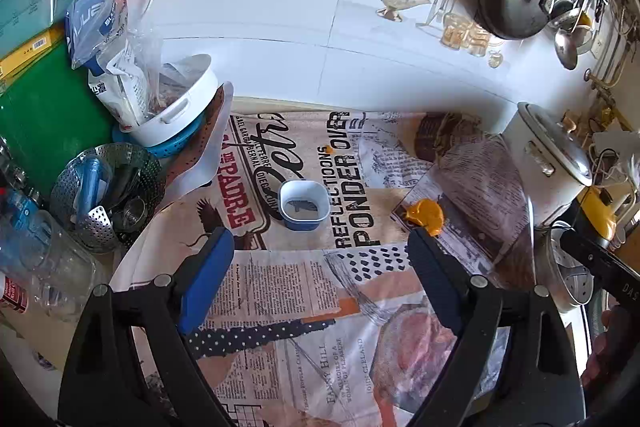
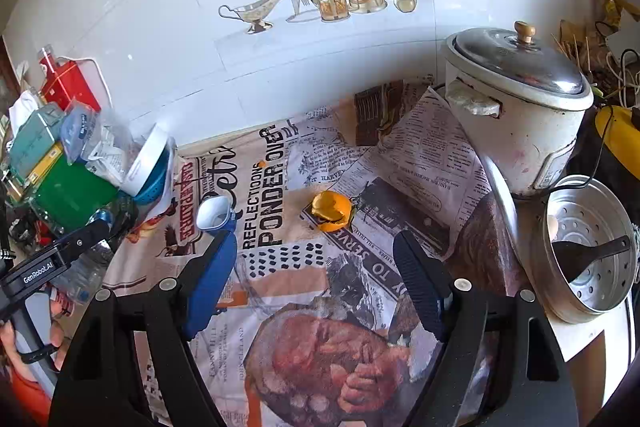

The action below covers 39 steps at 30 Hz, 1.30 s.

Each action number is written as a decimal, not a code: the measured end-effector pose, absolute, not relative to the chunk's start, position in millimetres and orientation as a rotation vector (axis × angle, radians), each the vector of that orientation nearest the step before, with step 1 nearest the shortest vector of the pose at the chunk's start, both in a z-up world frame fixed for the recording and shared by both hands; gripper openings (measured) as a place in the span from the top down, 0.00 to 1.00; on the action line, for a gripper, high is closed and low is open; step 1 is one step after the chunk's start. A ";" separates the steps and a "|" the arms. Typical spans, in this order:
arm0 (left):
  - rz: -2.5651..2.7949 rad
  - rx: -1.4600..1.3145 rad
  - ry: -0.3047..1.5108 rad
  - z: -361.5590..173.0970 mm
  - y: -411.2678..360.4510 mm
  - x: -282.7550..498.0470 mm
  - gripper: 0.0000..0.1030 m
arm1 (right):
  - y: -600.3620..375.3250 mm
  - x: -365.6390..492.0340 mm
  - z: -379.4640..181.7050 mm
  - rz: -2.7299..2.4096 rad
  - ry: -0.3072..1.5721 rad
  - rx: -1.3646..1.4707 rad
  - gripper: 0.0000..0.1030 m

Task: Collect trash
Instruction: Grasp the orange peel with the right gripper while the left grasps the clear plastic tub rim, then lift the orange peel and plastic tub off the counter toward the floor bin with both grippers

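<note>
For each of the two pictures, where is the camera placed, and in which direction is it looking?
Left wrist: on the left gripper, looking down at the newspaper-covered counter toward the white tiled wall; open jaws show, and the right gripper at the edge.
Right wrist: on the right gripper, same direction, nearer the white rice cooker; open jaws show, also the left gripper and hand.
Shared: orange peel, small blue-and-white square cup.

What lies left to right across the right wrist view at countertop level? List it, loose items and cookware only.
Green box → small white-and-blue container → orange peel → white rice cooker → metal steamer pot holding a black spoon.
</note>
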<state>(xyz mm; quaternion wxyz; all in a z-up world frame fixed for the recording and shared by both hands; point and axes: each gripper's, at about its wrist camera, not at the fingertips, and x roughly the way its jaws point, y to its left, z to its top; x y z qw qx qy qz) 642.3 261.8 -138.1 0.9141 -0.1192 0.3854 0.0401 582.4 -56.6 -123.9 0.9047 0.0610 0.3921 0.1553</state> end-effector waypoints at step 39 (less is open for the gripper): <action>0.290 -0.408 1.040 -302.4 296.2 797.1 0.95 | -16.4 760.9 -281.2 0.441 1.139 0.031 0.90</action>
